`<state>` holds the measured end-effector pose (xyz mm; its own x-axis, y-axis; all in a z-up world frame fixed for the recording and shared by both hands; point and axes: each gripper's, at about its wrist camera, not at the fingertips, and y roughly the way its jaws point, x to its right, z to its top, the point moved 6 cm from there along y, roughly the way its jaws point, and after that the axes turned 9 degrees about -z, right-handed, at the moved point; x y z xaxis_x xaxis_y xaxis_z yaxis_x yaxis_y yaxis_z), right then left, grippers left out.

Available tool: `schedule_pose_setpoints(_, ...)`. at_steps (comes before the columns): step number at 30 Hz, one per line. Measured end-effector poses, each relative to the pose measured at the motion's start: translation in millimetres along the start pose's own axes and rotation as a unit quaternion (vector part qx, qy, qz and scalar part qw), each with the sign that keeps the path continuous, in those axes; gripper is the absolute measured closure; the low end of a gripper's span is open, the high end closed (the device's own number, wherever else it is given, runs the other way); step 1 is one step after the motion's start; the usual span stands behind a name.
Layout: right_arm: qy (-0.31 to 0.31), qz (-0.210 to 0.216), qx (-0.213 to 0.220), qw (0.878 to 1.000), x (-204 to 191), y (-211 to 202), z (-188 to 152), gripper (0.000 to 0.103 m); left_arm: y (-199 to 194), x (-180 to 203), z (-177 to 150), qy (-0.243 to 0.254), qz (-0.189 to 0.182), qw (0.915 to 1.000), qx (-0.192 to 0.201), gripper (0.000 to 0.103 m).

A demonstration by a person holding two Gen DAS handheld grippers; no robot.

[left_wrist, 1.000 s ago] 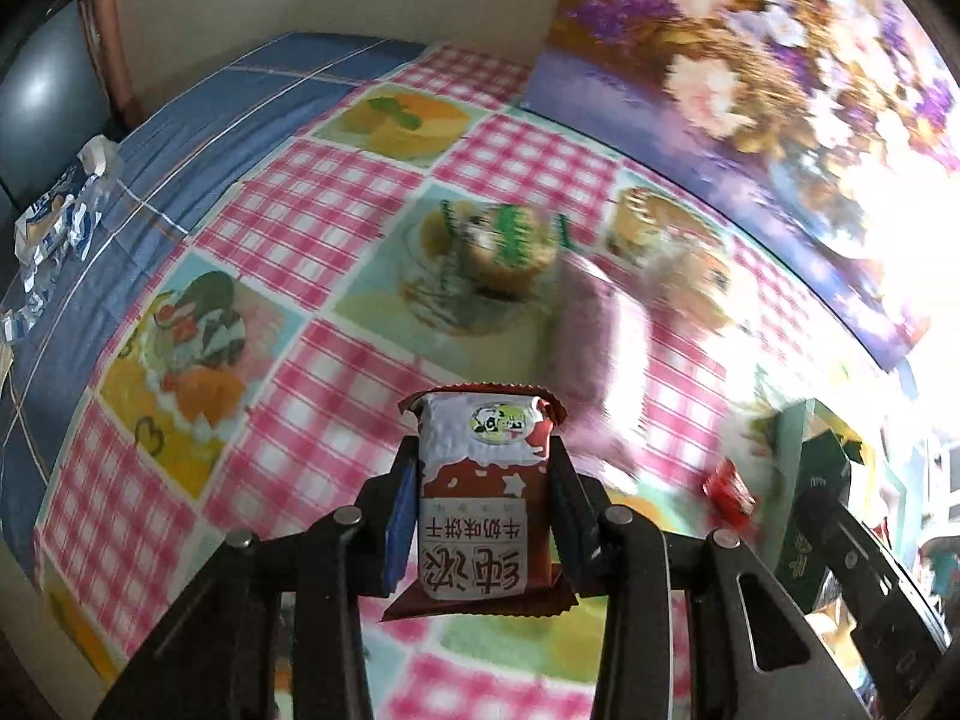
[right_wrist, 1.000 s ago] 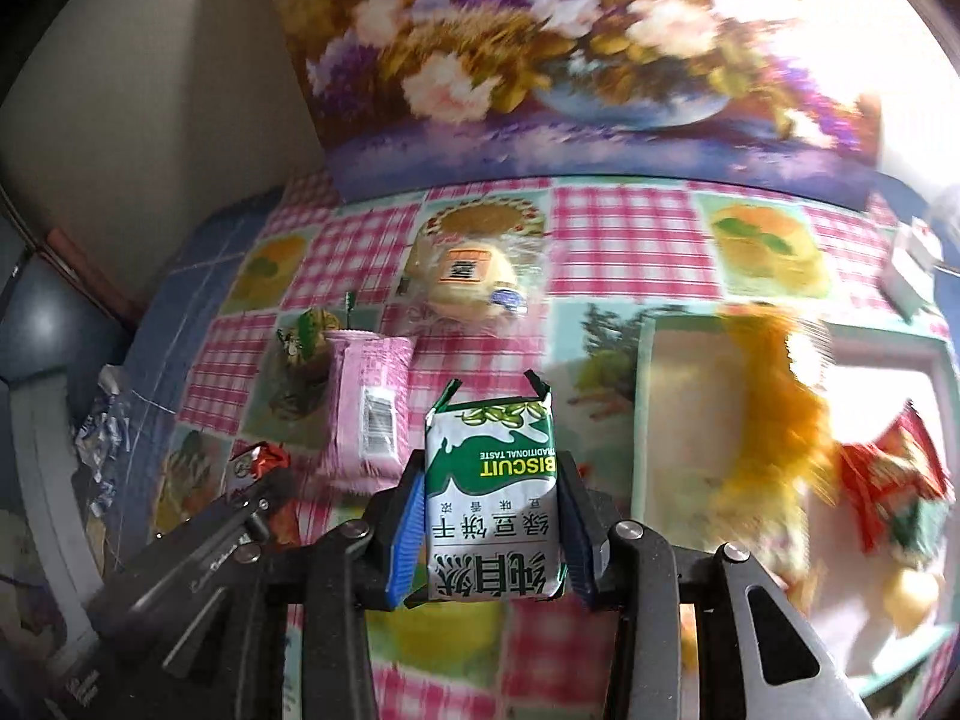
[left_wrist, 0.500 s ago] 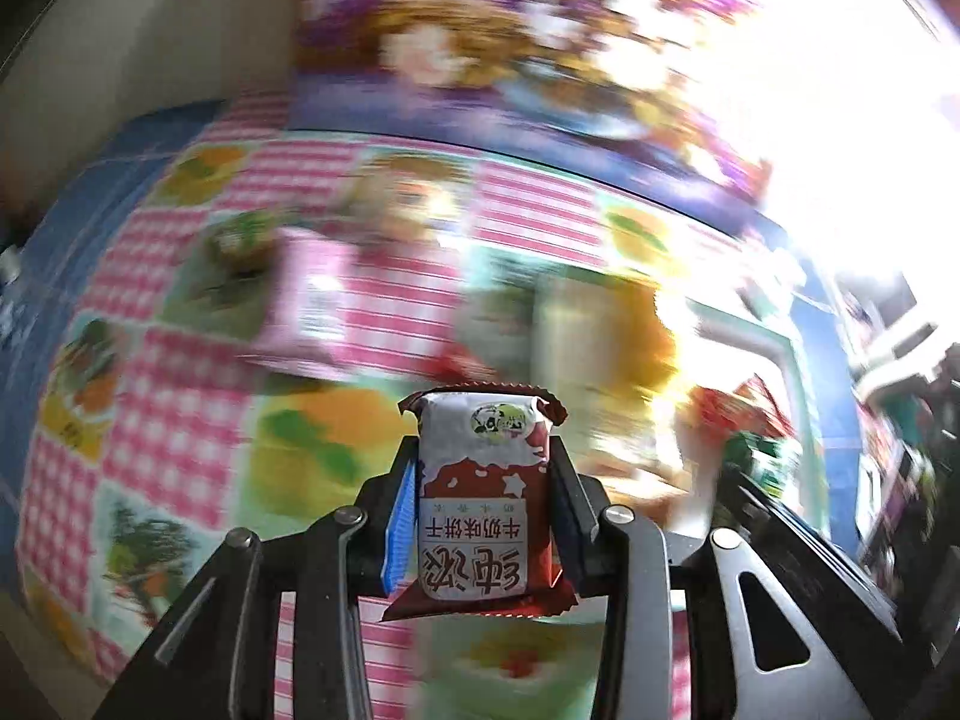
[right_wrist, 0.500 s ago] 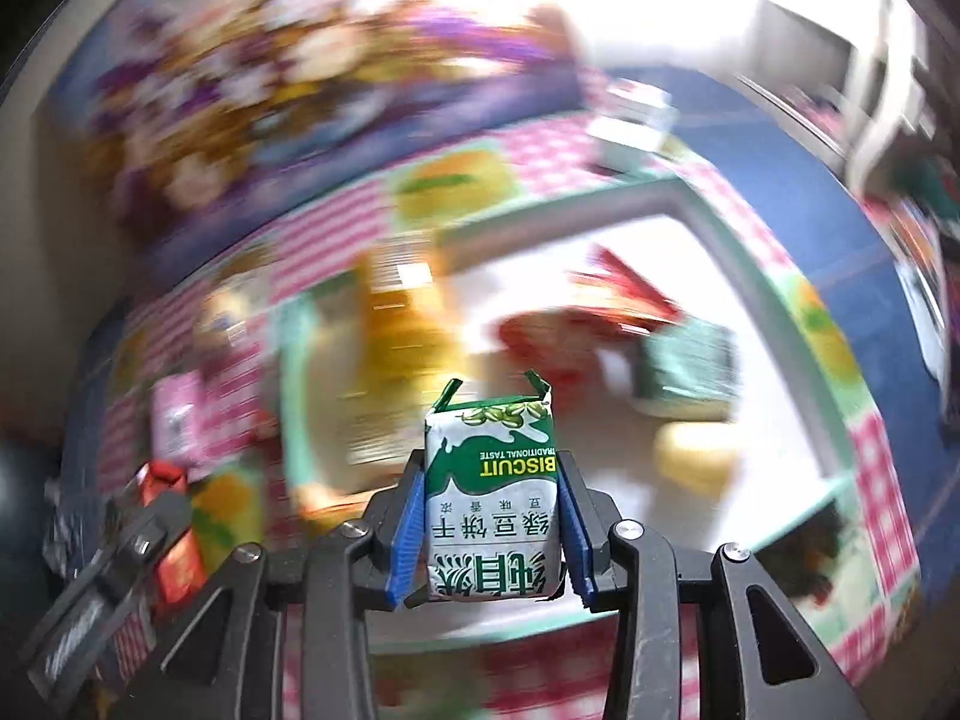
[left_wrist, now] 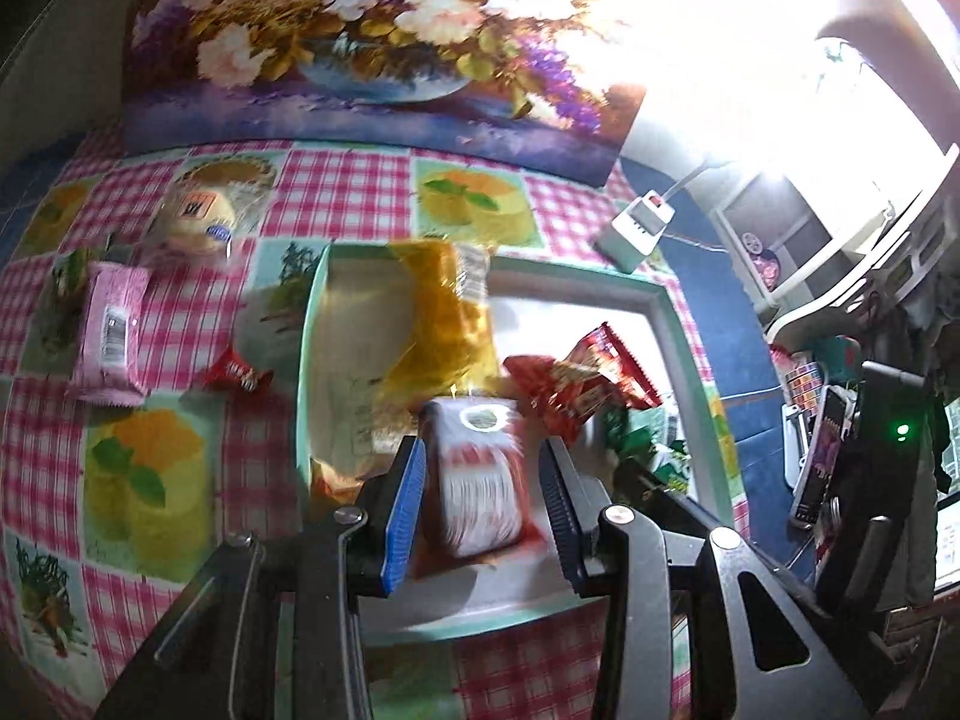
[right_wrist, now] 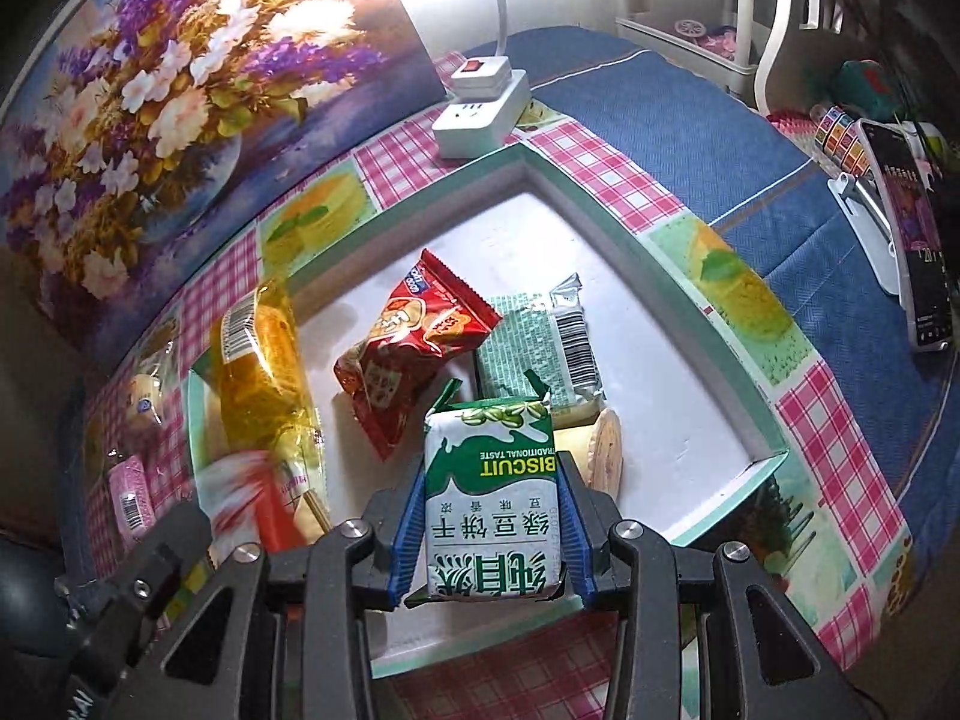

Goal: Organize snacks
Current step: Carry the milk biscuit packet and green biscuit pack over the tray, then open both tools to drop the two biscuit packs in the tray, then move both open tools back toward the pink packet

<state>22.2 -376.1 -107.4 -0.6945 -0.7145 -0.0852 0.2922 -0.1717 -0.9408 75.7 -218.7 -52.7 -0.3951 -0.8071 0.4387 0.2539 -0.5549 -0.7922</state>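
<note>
**Checked cloth, white tray, two packets**

Pink checked cloth (left_wrist: 336, 180) covers the table, with a flower painting (left_wrist: 360, 30) behind. On the cloth at left lie a pink packet (left_wrist: 111, 330) and a small red candy (left_wrist: 237, 373). My left gripper (left_wrist: 480, 510) stands open above the tray (right_wrist: 708, 324); the blurred red biscuit packet (left_wrist: 477, 480) sits between its fingers with gaps both sides. My right gripper (right_wrist: 489, 528) clamps the green biscuit packet (right_wrist: 492, 492) above the tray.

Tablecloth (left_wrist: 336, 186): pink-and-white check with fruit-picture squares
Tray (right_wrist: 690, 294): white floor, mint-green rim
Biscuit pack (right_wrist: 489, 504): green and white
Milk biscuit pack (left_wrist: 477, 480): red and white
Jaw pads: blue
Wafer pack (left_wrist: 111, 330): pink
</note>
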Motion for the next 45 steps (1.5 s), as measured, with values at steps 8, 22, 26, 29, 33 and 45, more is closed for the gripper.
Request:
schedule_pose_setpoints(8,-0.011,0.002,0.002,1.000,-8,1,-1,0.044,-12,-17,8,-0.010,0.032,0.9991,0.025,0.033)
schedule_pose_setpoints(22,-0.075,-0.009,0.043,0.996,-30,-4,-1,0.000,-32,-128,-2,-0.136,0.198,0.9701,0.031,0.002)
schedule_pose_setpoints(26,-0.088,-0.010,0.060,0.994,-39,-10,-1,0.000,-42,-154,-6,-0.180,0.203,0.9618,0.040,0.002)
schedule_pose_setpoints(29,-0.089,-0.004,0.076,0.993,-48,-18,2,0.000,-53,-174,-8,-0.215,0.209,0.9528,0.050,0.002)
schedule_pose_setpoints(33,-0.094,0.039,0.090,0.991,-72,-28,7,0.000,-62,-190,-2,-0.246,0.216,0.9428,0.065,0.002)
schedule_pose_setpoints(45,-0.208,0.098,0.094,0.969,-185,-39,2,0.003,-61,-208,29,-0.248,0.201,0.9456,0.063,0.002)
